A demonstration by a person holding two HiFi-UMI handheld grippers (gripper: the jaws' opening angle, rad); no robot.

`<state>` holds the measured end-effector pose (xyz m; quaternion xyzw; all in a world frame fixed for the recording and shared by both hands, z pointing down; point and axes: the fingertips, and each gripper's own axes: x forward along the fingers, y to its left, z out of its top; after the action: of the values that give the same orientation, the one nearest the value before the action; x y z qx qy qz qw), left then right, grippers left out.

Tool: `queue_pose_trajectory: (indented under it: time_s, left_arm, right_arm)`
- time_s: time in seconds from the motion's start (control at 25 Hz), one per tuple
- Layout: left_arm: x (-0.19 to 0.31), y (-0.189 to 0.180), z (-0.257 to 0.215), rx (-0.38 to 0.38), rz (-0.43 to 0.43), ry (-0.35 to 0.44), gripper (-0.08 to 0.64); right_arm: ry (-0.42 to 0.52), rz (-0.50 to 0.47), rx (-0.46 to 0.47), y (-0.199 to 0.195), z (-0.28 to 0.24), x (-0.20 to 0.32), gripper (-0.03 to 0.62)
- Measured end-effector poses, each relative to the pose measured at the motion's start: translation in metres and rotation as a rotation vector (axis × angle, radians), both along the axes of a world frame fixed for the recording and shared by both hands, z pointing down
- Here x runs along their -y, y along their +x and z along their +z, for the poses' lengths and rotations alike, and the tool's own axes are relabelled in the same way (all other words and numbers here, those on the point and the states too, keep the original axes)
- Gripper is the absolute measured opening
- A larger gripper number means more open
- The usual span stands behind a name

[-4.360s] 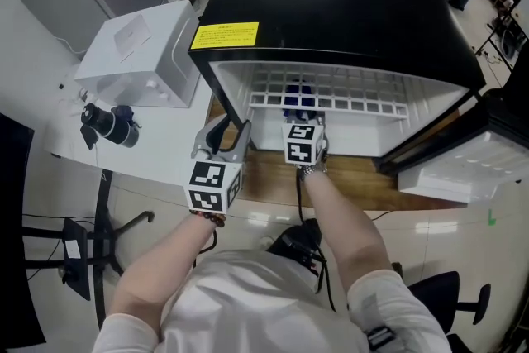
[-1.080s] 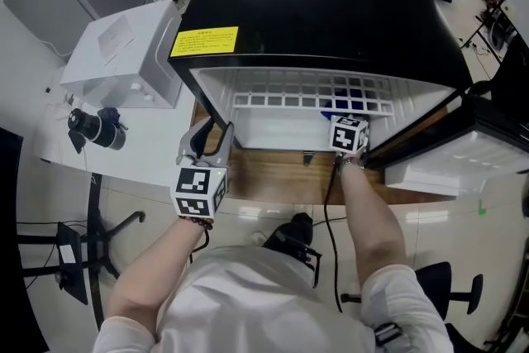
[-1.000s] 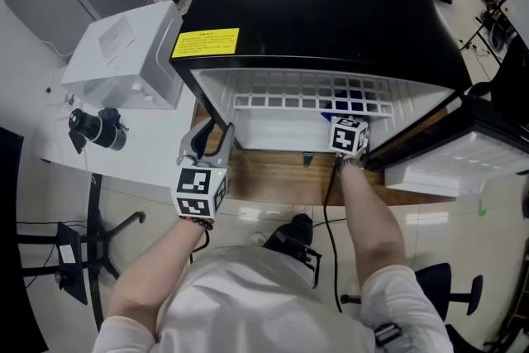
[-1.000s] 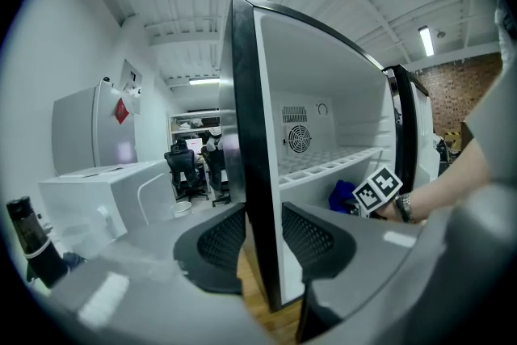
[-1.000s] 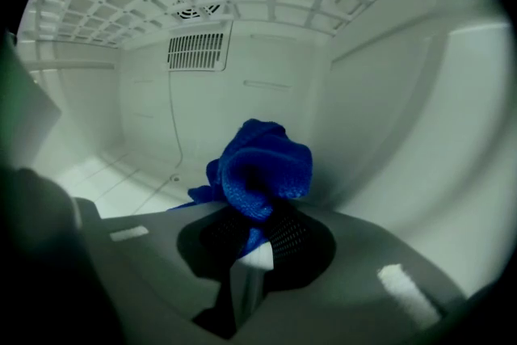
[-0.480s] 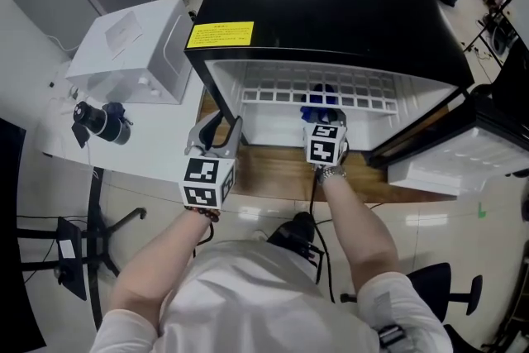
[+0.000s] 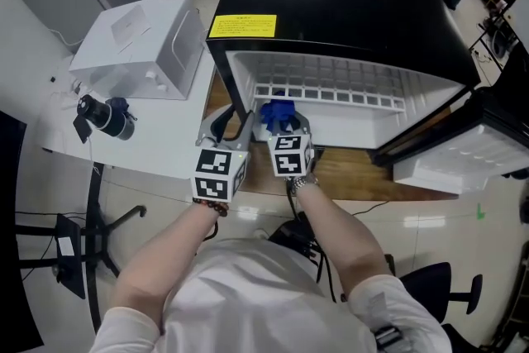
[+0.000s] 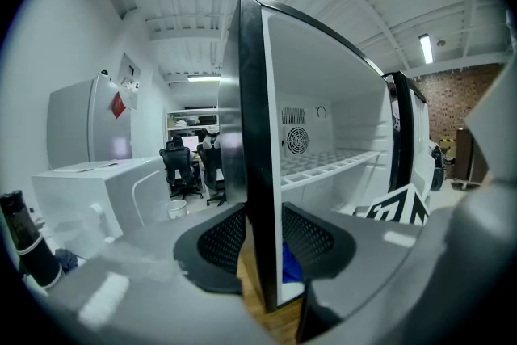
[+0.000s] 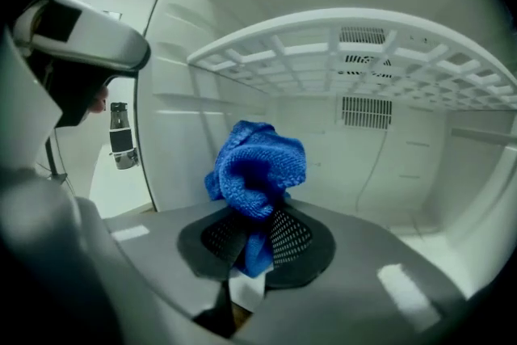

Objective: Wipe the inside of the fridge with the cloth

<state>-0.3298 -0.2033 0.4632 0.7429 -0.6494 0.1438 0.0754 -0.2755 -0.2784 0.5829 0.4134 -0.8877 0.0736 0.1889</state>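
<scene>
Opening: fridge [image 7: 347,12] front is open on the near side; the lower cavity is free to the right of the right claw [image 7: 281,126].
Above: grid shelf [image 9: 347,52] caps the cavity.
Left: left wall [image 8: 257,133], clamped by the left claw [image 8: 262,242], blocks passage.
Right: open door [image 7: 463,165].
Near-left corner: filled by the cloth [image 9: 257,166] pinched in the right claw.

A lab-like office: swivel chairs [image 8: 176,164], white desk [image 7: 157,153], strip light [image 8: 425,48] overhead.

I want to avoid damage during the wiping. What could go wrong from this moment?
1. The blue cloth is only bunched in the right gripper, much of it above the jaws; it may catch on the shelf overhead or slip out.
2. The left gripper clamps the fridge's side wall; a hard push there might scratch its edge.
</scene>
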Motion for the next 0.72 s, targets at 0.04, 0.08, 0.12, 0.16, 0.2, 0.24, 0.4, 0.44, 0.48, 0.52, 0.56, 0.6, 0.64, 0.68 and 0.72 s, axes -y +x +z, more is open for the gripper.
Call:
queue_pose_trajectory:
  time_s: [0.04,0.08,0.12,0.16,0.2,0.24,0.4,0.44,0.48,0.52,0.56,0.6,0.64,0.68,0.72]
  left_arm:
    - [0.0,0.0,0.0,0.0,0.003,0.001,0.133]
    - [0.0,0.0,0.0,0.001,0.007,0.001,0.133]
    - [0.0,0.0,0.0,0.001,0.012,0.002,0.133]
    - [0.0,0.0,0.0,0.001,0.016,0.002,0.133]
    - [0.0,0.001,0.0,0.002,0.019,0.003,0.133]
    - [0.0,0.001,0.0,0.003,0.022,0.003,0.133]
    - [-0.001,0.001,0.0,0.004,0.031,0.008,0.133]
    - [-0.001,0.001,0.0,0.005,0.033,0.009,0.133]
    - [-0.001,0.001,0.0,0.006,0.035,0.01,0.133]
    - [-0.001,0.0,0.0,0.006,0.036,0.01,0.133]
    - [-0.001,0.0,0.0,0.006,0.037,0.01,0.133]
    - [-0.001,0.0,0.0,0.005,0.038,0.01,0.133]
    - [-0.001,0.001,0.001,0.003,0.04,0.011,0.133]
    - [-0.001,0.001,0.001,0.002,0.041,0.012,0.133]
    - [-0.001,0.001,0.001,0.0,0.042,0.013,0.133]
  right_arm:
    - [-0.005,-0.008,-0.006,-0.005,0.004,-0.004,0.044]
    - [-0.01,-0.015,-0.013,-0.009,0.008,-0.007,0.044]
    - [-0.018,-0.019,-0.019,-0.013,0.013,-0.01,0.044]
    - [-0.025,-0.022,-0.027,-0.015,0.019,-0.012,0.044]
    - [-0.032,-0.023,-0.036,-0.017,0.025,-0.014,0.044]
    - [-0.037,-0.022,-0.046,-0.017,0.03,-0.015,0.044]
    - [-0.04,-0.016,-0.087,-0.015,0.044,-0.016,0.044]
    - [-0.037,-0.013,-0.096,-0.013,0.046,-0.016,0.044]
    - [-0.035,-0.01,-0.104,-0.012,0.047,-0.016,0.044]
    - [-0.035,-0.005,-0.111,-0.01,0.049,-0.015,0.044]
    - [-0.038,0.002,-0.116,-0.007,0.051,-0.015,0.044]
    - [-0.042,0.011,-0.12,-0.003,0.053,-0.014,0.043]
    - [-0.046,0.021,-0.123,0.001,0.056,-0.014,0.043]
    - [-0.048,0.031,-0.127,0.006,0.058,-0.013,0.043]
    - [-0.049,0.04,-0.131,0.01,0.059,-0.013,0.043]
